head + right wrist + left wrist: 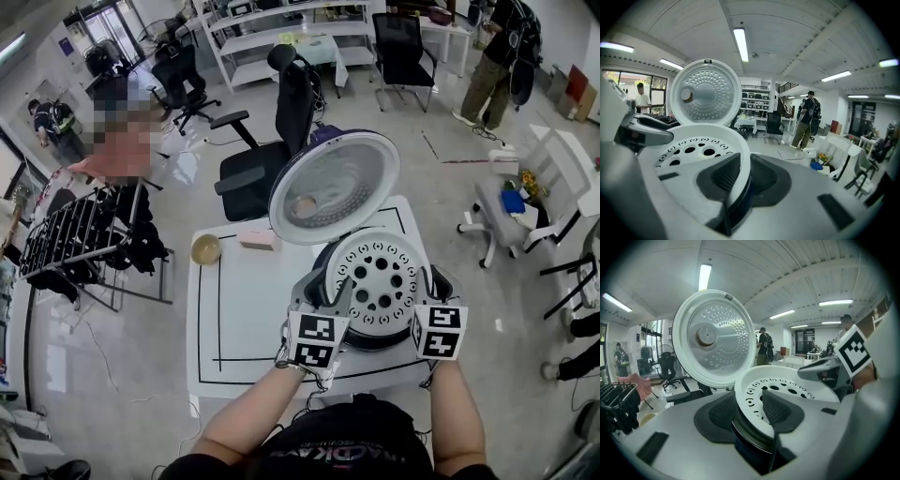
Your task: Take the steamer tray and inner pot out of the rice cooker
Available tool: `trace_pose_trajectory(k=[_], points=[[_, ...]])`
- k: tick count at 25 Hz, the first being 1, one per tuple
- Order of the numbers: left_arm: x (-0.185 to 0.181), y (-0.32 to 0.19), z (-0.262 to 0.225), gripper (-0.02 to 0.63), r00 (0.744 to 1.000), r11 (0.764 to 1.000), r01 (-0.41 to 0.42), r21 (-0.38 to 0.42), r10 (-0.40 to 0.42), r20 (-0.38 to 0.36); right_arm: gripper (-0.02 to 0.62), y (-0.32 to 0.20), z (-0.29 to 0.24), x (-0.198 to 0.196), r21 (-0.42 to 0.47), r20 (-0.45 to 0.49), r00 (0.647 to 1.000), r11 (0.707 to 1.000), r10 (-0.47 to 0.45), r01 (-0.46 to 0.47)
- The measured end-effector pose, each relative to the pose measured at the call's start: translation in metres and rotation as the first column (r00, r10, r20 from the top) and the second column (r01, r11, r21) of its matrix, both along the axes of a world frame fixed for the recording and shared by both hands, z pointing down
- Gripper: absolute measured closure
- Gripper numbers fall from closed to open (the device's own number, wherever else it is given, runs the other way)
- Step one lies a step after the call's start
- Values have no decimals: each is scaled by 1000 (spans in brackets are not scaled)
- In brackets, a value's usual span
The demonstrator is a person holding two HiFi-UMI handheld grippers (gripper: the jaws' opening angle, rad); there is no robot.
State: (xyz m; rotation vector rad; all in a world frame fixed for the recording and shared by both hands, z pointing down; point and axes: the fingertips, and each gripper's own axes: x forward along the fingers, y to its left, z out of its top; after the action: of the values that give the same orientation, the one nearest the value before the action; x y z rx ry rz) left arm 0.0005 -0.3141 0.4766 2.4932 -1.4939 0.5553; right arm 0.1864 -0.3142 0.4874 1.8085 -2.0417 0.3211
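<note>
Where the view begins at the left, a black wire rack (75, 234) stands on the floor beside the surface (211, 319).
Surface: white, with a black line ruled inside its edges. The left half is bare, and a small bowl (205, 248) and a pink block (260, 240) lie near the far edge.
Left hand-held gripper (749, 411): jaws apart, astride the steamer tray's left rim, not clamped.
Steamer tray (380, 277): white and perforated, seated on the dark inner pot (750, 434) inside the rice cooker (375, 342), at the surface's right front.
Lid (335, 187): raised behind the tray.
Right hand-held gripper (740, 180): clamped on the tray's right rim.
Past the right edge: open floor, then a white chair (553, 178).
</note>
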Motion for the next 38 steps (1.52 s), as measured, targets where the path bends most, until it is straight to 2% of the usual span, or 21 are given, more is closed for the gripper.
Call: trace_pose_trajectory(k=[4,12,18,23,27,30,38], points=[[0,0,-11,435,1000,999,15,33,-14,-23,531,1,-4,2,4,96,995,1000,11,-11],[-6,7,-52,436,996,991,50,126,-39,-86,534,4,-50,-3,99,116,993,995,-8,-3],[-37,27,-85,436,986,976,124,182,-101,-130,534,15,-76,-35,145,147,986,988,-77,56],[-87,55,-101,436,974,956,205,212,-178,-139,534,31,-98,-85,197,164,972,971,-166,133],[-147,80,-97,436,958,936,278,214,-254,-133,534,44,-95,-147,212,167,955,955,-244,207],[-194,99,-89,437,935,916,350,197,-329,-131,534,51,-89,-195,213,163,936,938,-311,274],[-289,151,-75,440,870,857,490,161,-468,-154,534,77,-93,-299,212,135,877,878,-461,428]])
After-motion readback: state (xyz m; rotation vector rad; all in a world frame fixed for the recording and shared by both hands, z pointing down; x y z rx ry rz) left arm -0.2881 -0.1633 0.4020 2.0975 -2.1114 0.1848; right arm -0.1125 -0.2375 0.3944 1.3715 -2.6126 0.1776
